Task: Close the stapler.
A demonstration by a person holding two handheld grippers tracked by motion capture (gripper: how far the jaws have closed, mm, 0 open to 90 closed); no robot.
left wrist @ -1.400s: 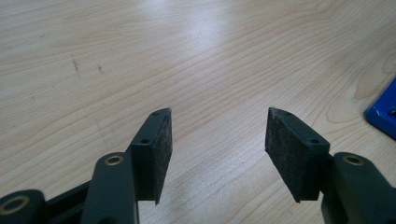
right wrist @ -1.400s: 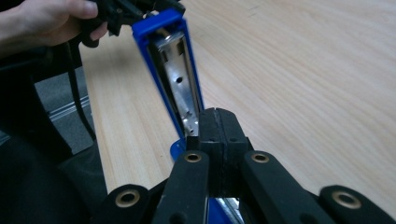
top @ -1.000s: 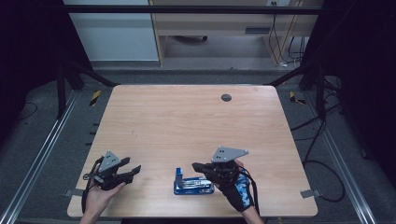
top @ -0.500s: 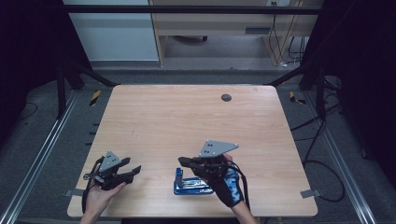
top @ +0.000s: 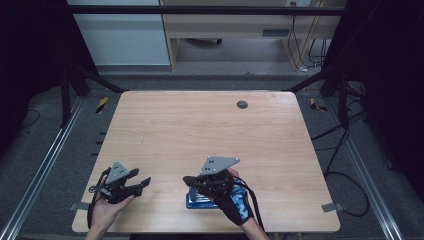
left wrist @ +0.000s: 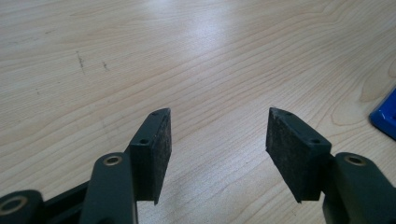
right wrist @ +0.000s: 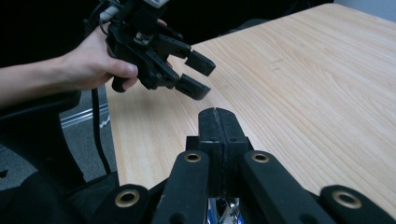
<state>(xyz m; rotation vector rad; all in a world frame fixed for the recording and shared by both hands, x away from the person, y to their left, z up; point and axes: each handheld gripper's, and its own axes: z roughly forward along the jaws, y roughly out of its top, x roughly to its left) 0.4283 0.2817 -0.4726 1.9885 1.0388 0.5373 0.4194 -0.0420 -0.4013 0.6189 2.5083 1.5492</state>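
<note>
A flat blue object (top: pixel 196 201) lies on the wooden table (top: pixel 200 130) near its front edge, largely covered by my right hand. Over it my right gripper (top: pixel 186 179) points to the left with its pads pressed together and nothing between them (right wrist: pixel 218 114). A sliver of the blue object (right wrist: pixel 219 210) shows beneath its jaws. At the front left my left gripper (top: pixel 141 177) is held just above the wood, aimed right, open and empty (left wrist: pixel 217 126). Its view catches a corner of the blue object (left wrist: pixel 385 116) at the right edge. From the right gripper view the left gripper (right wrist: pixel 196 74) stands open ahead.
A small dark round disc (top: pixel 242 104) sits in the table's far half. Bare wood stretches across the middle and back. Cables (top: pixel 345 165) trail on the floor to the right, beside metal rails and black frame legs.
My right gripper has swung to the left over the blue object, towards the left gripper, and stayed shut. The left gripper has kept still and open.
</note>
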